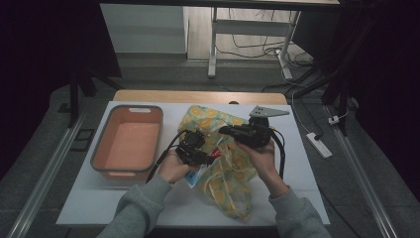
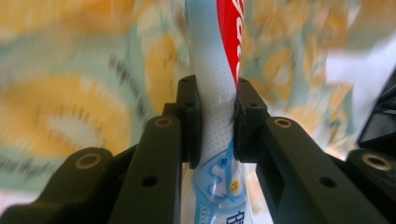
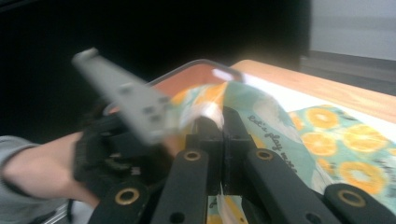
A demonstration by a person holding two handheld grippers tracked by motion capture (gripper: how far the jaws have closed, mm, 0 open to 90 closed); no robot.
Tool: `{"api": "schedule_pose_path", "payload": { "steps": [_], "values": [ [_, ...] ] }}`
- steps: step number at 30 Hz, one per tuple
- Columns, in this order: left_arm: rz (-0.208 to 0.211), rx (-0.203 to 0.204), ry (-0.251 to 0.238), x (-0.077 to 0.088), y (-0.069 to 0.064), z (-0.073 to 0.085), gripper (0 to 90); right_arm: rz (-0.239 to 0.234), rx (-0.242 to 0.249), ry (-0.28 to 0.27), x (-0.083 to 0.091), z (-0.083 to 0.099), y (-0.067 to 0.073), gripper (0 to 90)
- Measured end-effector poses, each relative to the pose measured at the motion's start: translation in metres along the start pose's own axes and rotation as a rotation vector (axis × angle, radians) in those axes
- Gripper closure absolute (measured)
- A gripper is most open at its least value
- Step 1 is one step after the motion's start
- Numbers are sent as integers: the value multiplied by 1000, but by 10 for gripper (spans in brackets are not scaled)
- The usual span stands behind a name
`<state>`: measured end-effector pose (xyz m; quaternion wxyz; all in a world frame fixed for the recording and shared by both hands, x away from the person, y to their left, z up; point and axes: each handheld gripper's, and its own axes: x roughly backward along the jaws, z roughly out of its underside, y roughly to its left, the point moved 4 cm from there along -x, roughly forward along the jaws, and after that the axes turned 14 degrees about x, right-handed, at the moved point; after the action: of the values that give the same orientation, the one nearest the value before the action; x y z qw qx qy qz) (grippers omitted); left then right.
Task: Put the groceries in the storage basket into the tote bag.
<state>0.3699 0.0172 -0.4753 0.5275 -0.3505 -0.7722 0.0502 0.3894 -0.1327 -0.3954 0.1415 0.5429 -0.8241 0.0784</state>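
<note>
From above, an orange basin sat left of the left gripper. Its own view showed it clamped on a white-and-red tube — the right gripper pinched an orange-print bag.

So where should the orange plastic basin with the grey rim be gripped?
Take the orange plastic basin by its far short wall, where a slot handle is cut in the rim, coming from above. It sits upright and open-topped left of the orange-print cloth bag, so one jaw can probably drop inside.

Toothpaste tube at orange-print bag
</note>
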Motion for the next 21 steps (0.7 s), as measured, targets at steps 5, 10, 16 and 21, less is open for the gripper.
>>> {"api": "schedule_pose_path", "payload": {
  "steps": [5,10,16,21],
  "values": [
    [48,31,-55,-4,-4,-12,750,-14,0,-5,0,-1,7,883],
    [71,106,-156,-20,-10,-25,750,-4,-48,-19,4,3,-1,884],
    [162,161,-196,-33,-15,-31,749,17,-61,-17,6,6,-8,884],
    [231,206,-227,-46,-20,-36,748,37,-75,-15,7,8,-14,884]
  ]
}}
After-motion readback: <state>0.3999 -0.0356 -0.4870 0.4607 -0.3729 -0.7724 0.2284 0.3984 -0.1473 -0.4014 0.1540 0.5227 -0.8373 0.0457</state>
